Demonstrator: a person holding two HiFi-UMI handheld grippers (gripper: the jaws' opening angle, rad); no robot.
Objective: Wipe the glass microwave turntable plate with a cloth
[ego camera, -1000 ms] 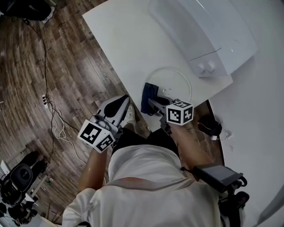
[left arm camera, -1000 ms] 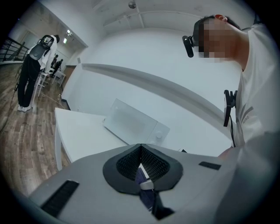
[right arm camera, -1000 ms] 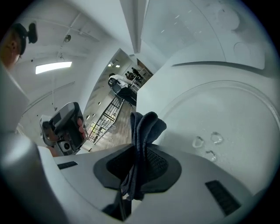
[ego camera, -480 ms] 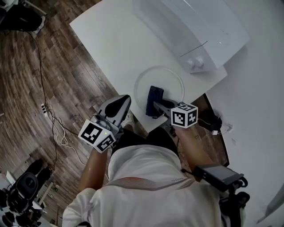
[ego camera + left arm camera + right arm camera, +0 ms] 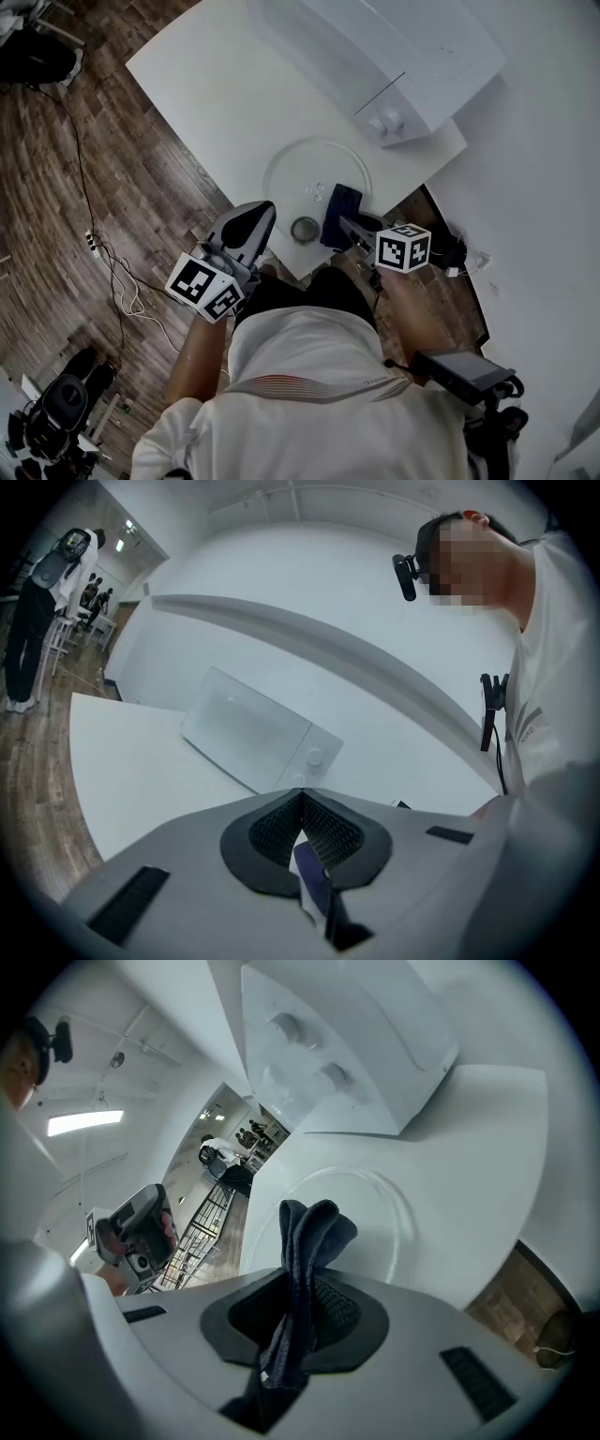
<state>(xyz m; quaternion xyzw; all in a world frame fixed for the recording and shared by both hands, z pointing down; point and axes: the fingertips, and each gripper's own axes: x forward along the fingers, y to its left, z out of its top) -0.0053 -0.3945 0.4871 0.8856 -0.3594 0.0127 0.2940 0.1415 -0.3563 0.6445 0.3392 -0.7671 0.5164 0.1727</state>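
Your right hand-held gripper (image 5: 349, 223) is clamped on the cloth (image 5: 342, 208), and your left hand-held gripper (image 5: 246, 225) is closed and empty. The plate (image 5: 281, 159) in front of the microwave (image 5: 375, 56) lies loose, so hard swipes could slide it off the desk (image 5: 216, 94).

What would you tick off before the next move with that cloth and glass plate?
1. Cloth gripped by the right tongs: ok, pinched between shut jaws.
2. Cloth over the glass turntable plate: ok, at its near right edge.
3. Cloth pressing on the glass: cannot tell.
4. Left tongs out of the way: ok, shut, empty, off the table.
5. Small grey round object at the plate's near rim: not ok, close to the wiping path.
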